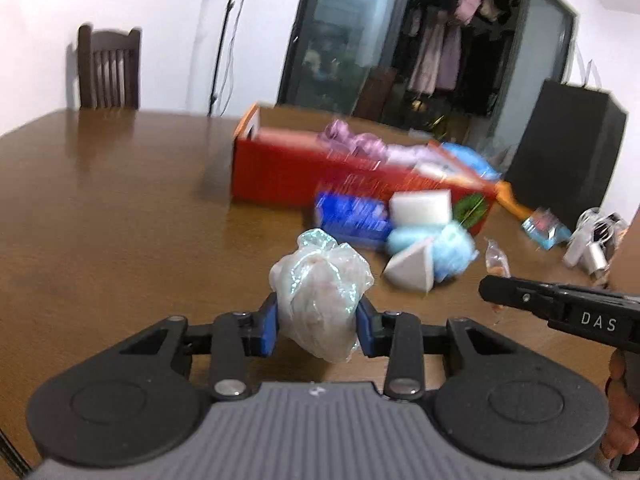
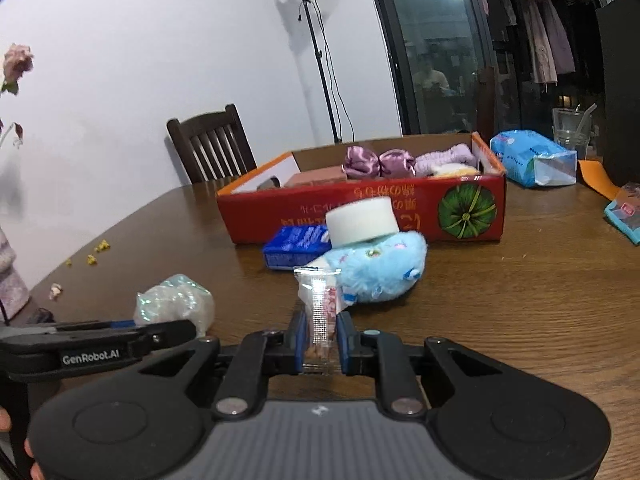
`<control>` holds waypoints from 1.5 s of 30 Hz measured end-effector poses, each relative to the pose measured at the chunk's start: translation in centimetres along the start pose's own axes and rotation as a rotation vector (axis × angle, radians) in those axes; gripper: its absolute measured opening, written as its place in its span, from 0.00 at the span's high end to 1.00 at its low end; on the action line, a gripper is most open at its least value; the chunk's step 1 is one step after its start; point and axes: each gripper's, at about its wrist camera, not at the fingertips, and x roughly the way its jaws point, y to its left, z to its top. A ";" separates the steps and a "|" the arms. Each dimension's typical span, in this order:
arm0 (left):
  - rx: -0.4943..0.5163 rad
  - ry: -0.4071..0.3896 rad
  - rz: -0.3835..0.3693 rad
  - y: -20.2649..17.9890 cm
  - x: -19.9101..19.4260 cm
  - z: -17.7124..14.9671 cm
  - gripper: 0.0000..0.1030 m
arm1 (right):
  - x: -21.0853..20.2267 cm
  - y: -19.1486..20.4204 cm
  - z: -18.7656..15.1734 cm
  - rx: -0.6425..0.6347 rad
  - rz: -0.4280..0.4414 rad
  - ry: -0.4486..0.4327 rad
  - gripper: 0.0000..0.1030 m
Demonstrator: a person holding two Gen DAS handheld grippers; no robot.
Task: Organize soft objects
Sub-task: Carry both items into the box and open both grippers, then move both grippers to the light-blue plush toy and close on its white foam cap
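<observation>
My left gripper [image 1: 317, 322] is shut on a clear plastic bag [image 1: 320, 294] with a pale soft lump inside, held above the wooden table [image 1: 120, 208]; the same bag [image 2: 176, 306] shows at the left of the right wrist view. My right gripper [image 2: 320, 340] is shut on a small clear snack packet [image 2: 319, 312] standing upright between its pads. Beyond lie a blue plush toy [image 2: 376, 270], a white sponge block [image 2: 362, 222] on top of it, and a blue tissue pack [image 2: 296, 246]. A red cardboard box [image 2: 360, 210] behind them holds purple and pale soft items.
A blue wet-wipe pack [image 2: 534, 158] and a glass [image 2: 570, 128] stand right of the box. A wooden chair [image 2: 212, 144] and a light stand [image 2: 320, 60] are behind the table. Yellow crumbs [image 2: 96, 252] lie at the left. A black cabinet [image 1: 568, 152] stands at the far right.
</observation>
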 end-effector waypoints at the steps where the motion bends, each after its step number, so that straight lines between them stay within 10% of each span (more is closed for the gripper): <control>1: 0.010 -0.023 -0.017 -0.2 -0.2 1.0 0.62 | -0.3 -0.3 0.7 0.006 0.011 -0.013 0.85; 5: 0.102 -0.085 -0.086 -1.2 1.3 7.2 0.62 | 0.0 -1.6 6.1 -0.038 0.044 -0.075 0.85; 11: 0.193 0.076 -0.145 -2.6 13.3 17.0 0.61 | 9.2 -5.9 15.3 -0.007 0.059 0.032 0.85; 18: 0.253 0.271 0.037 -1.0 26.1 19.6 0.50 | 23.4 -8.3 19.9 -0.007 0.028 0.262 0.83; 23: 0.232 0.293 -0.045 0.5 26.6 19.2 0.32 | 27.7 -7.5 19.5 -0.023 -0.001 0.340 0.66; 26: 0.228 0.301 -0.049 0.2 26.8 18.7 0.30 | 27.9 -8.1 19.6 0.021 -0.001 0.341 0.47; 45: 0.180 -0.064 0.017 -0.6 10.8 18.8 0.04 | 8.9 -5.7 20.7 -0.084 -0.040 0.057 0.44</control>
